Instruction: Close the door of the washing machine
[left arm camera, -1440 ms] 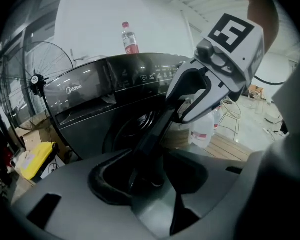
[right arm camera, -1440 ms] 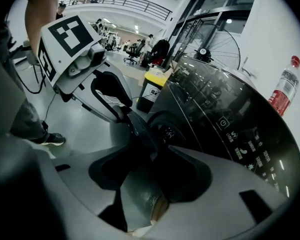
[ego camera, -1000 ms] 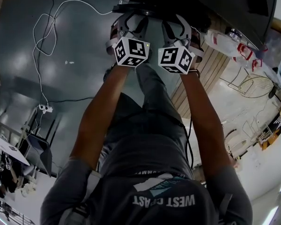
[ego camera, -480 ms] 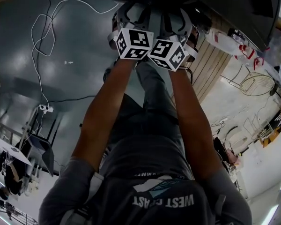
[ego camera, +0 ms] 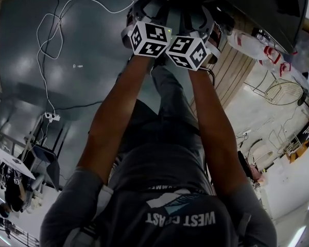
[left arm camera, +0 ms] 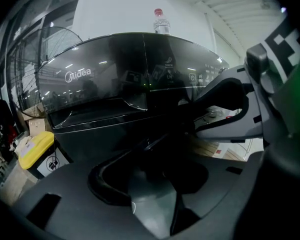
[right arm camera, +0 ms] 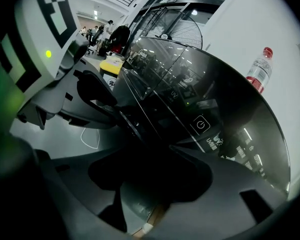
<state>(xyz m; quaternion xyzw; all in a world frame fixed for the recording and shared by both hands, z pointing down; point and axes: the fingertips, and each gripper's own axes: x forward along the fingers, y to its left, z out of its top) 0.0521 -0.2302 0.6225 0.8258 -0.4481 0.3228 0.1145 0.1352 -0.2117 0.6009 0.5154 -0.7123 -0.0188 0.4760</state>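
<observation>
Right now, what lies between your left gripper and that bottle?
Only the washer, whose dark glossy top fills the stretch from the left gripper up to the bottle in the left gripper view.

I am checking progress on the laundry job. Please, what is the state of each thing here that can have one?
Washing machine door: down, looks closed.
Bottle: upright, red cap on.
Left gripper: open, holds nothing.
Right gripper: open, holds nothing.
</observation>
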